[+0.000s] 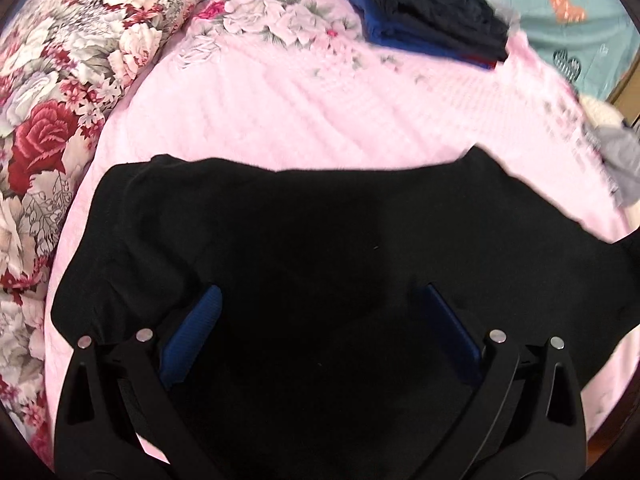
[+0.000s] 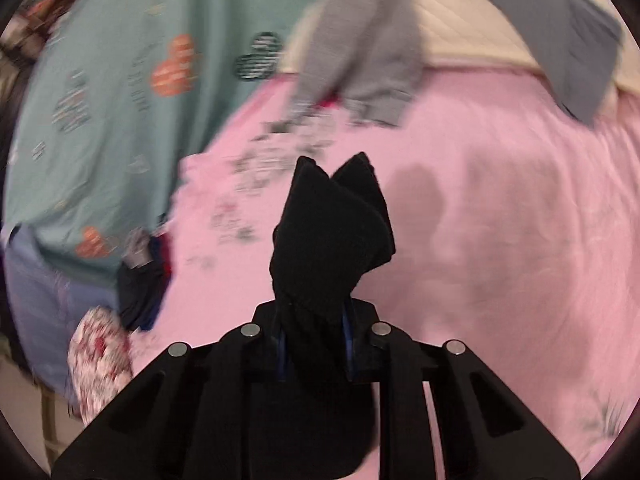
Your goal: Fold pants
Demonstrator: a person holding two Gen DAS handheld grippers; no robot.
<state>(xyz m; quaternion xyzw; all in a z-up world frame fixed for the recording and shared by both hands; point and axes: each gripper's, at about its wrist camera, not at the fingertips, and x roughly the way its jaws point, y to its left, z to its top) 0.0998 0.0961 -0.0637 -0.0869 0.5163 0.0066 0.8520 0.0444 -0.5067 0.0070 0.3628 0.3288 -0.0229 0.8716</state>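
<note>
The right gripper (image 2: 316,344) pinches a bunched corner of the black pants (image 1: 320,248). The left gripper (image 1: 320,320) gapes wide above them (nothing held). Carry the corner across level, keeping edges aligned.

- Premises: a bedroom in a private home; the working surface is a made bed.
- Pink bedspread (image 1: 320,120) with a printed flower motif covers the bed.
- Rolled floral quilt (image 1: 60,100), red and white roses, lies along one side of the bedspread.
- Teal sheet (image 2: 100,120) with small printed emblems adjoins the pink cover.
- Cream quilted mattress (image 2: 460,40) edge shows beyond the bedspread.
- Stack of folded clothes (image 1: 428,16), dark over blue, rests on the bed.
- Loose grey garment (image 2: 360,60) lies at the bed's far edge.
</note>
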